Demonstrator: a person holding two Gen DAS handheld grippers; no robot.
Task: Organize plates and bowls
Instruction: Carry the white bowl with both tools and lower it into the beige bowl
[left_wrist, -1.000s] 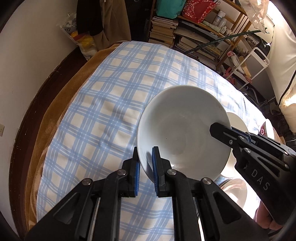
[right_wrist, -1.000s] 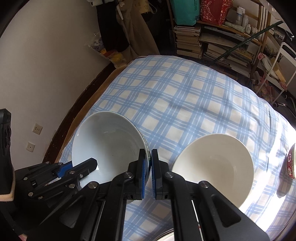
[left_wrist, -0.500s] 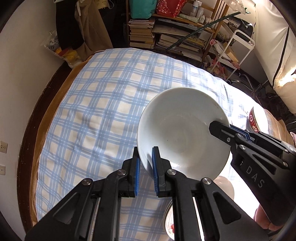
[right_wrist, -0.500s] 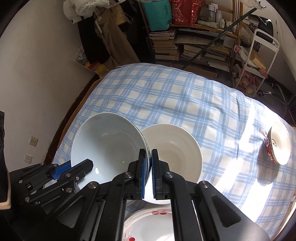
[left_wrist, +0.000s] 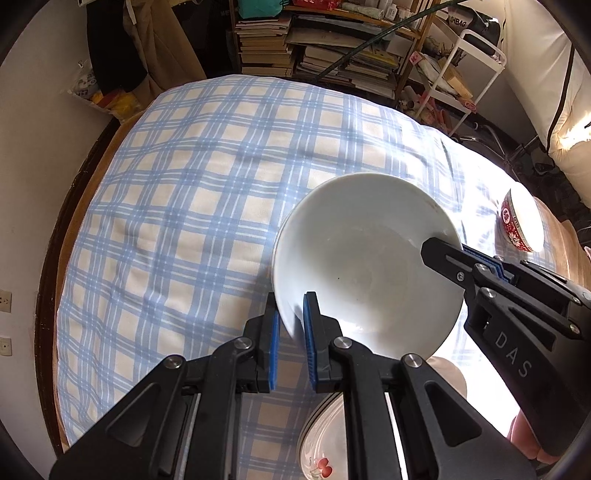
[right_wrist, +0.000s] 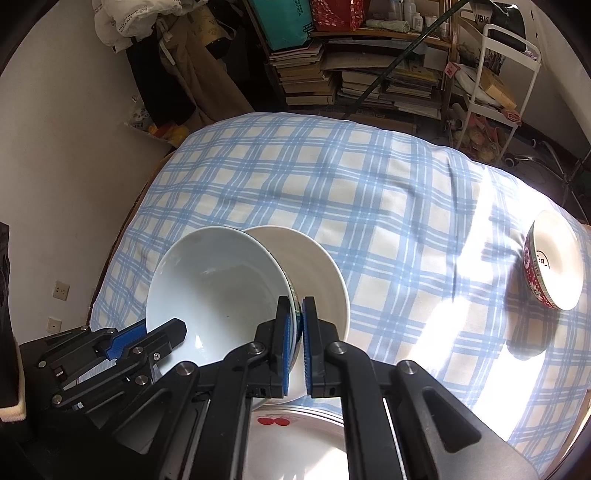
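A large white bowl (left_wrist: 362, 266) is held above the checked tablecloth by both grippers. My left gripper (left_wrist: 290, 325) is shut on its near-left rim. My right gripper (right_wrist: 295, 332) is shut on its right rim and shows in the left wrist view (left_wrist: 461, 258). In the right wrist view the bowl (right_wrist: 218, 291) hangs over a second white bowl (right_wrist: 317, 273) on the cloth. A white plate with a cherry print (right_wrist: 295, 443) lies below, also in the left wrist view (left_wrist: 325, 446). A red patterned bowl (right_wrist: 550, 266) lies tilted at the right.
The blue checked cloth (left_wrist: 192, 206) covers a round table with a dark wooden edge (left_wrist: 48, 266). Behind it stand bookshelves (right_wrist: 369, 74) and a white trolley (right_wrist: 495, 74). A wall is close on the left.
Both grippers have lifted the large white bowl and pulled it back toward the near edge. The second white bowl, the cherry plate and the red bowl have come into view.
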